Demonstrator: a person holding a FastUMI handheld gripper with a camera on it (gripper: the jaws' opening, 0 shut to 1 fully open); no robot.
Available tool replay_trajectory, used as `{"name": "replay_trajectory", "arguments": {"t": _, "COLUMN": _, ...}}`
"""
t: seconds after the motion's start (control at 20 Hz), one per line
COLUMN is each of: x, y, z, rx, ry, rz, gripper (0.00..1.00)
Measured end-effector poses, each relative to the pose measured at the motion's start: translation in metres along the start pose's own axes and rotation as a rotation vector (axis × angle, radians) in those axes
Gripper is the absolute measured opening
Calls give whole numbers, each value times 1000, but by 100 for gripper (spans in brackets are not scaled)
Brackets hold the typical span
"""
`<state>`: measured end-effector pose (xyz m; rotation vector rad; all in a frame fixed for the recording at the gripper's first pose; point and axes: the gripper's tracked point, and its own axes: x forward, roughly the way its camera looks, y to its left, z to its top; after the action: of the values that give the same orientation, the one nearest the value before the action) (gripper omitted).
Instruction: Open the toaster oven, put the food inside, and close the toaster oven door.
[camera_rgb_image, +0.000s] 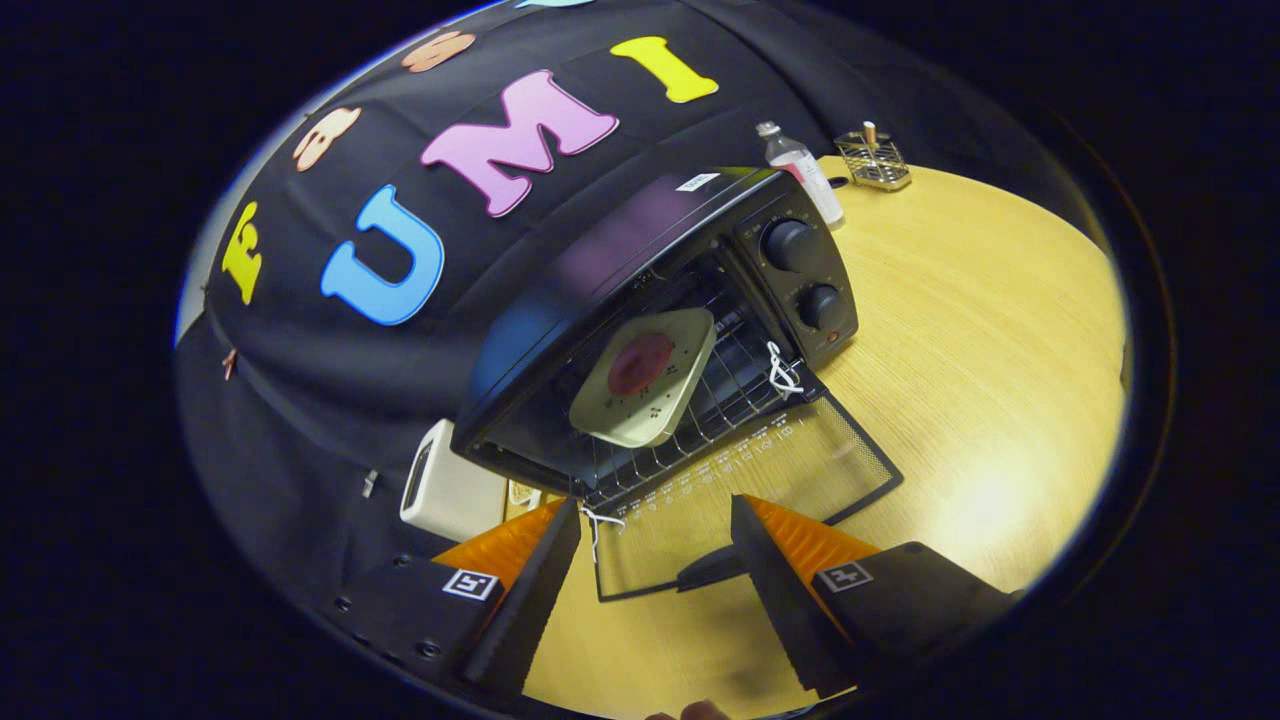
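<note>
Fingers (655, 525) apart, door handle (712, 568) partly hidden.

Plate (645, 378) inside open toaster oven (640, 300), hand-held gripper (655, 520) agape.

Beyond the jaws, the toaster oven (640, 300) has a glossy dark shell that catches soft reflections, with matt-looking knobs (792, 245) on its panel. Inside, a thin metal wire rack (700, 410) carries a smooth, matt pale plate (645, 378) with a dull red round of food (640, 363) on it. The open door (745, 490), lying flat just ahead of the jaws, is clear glass in a dark frame. The counter (980, 360) is pale wood-grain, smooth with a faint sheen. Far beyond stand a clear plastic-looking bottle (800, 170) and a shiny metal wire holder (873, 160). The gripper (655, 590) has its jaws spread apart, their inner faces finely ridged.
</note>
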<state>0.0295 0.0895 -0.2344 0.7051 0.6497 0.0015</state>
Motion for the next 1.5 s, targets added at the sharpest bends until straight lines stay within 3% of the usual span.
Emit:
{"name": "replay_trajectory", "arguments": {"t": 0.7, "x": -21, "y": -67, "z": -61, "rx": -534, "ry": 154, "rz": -191, "gripper": 100}}
{"name": "replay_trajectory", "arguments": {"t": 0.95, "x": -10, "y": -82, "z": -83, "rx": -549, "ry": 250, "rz": -250, "gripper": 100}}
{"name": "replay_trajectory", "arguments": {"t": 1.3, "x": 30, "y": -99, "z": -84, "rx": -641, "ry": 275, "rz": -314, "gripper": 100}}
{"name": "replay_trajectory", "arguments": {"t": 1.5, "x": 45, "y": -87, "z": -83, "rx": -681, "ry": 282, "rz": -285, "gripper": 99}}
